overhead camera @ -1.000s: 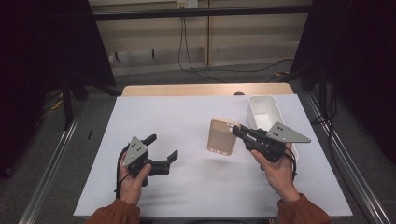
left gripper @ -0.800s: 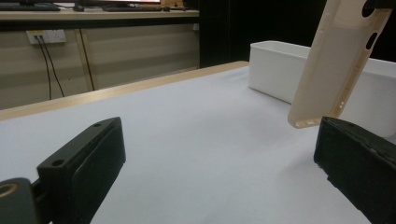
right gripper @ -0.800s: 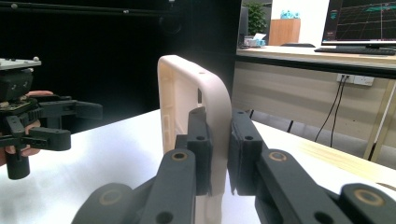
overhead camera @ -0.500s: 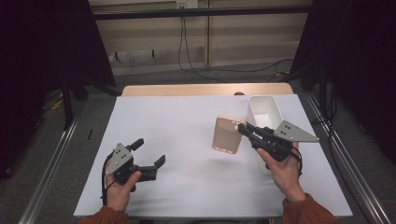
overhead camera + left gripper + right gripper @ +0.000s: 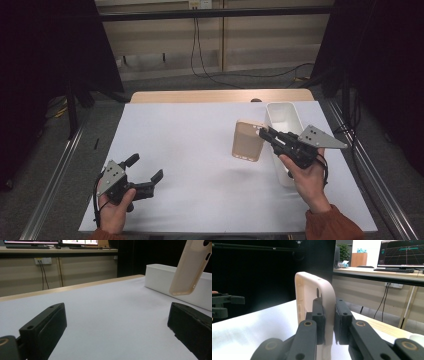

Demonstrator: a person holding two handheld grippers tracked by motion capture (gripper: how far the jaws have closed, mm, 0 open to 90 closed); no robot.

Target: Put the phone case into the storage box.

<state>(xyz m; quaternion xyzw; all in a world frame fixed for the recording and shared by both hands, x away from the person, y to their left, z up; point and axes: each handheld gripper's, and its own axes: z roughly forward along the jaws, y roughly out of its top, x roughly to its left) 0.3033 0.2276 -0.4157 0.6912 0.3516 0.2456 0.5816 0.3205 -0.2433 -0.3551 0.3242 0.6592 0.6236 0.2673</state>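
A beige phone case (image 5: 248, 141) hangs above the white table sheet, just left of the white bin (image 5: 285, 112). My right gripper (image 5: 263, 132) is shut on the case's upper right edge. In the right gripper view the pads pinch the case wall (image 5: 312, 290) between them at the right gripper (image 5: 329, 312). My left gripper (image 5: 145, 167) stands open near the front left of the table, nothing between its jaws. In the left gripper view the left gripper (image 5: 117, 315) points across the sheet, with the case (image 5: 187, 267) at the upper right.
The white bin (image 5: 160, 275) lies along the right side of the white sheet (image 5: 190, 135). The table's wooden far edge (image 5: 200, 96) borders the sheet. Metal rails run down both sides of the table. Desks with monitors stand beyond.
My left hand has drawn its open gripper to the left and toward the table's front edge. The right gripper has kept hold of the case and barely shifted.
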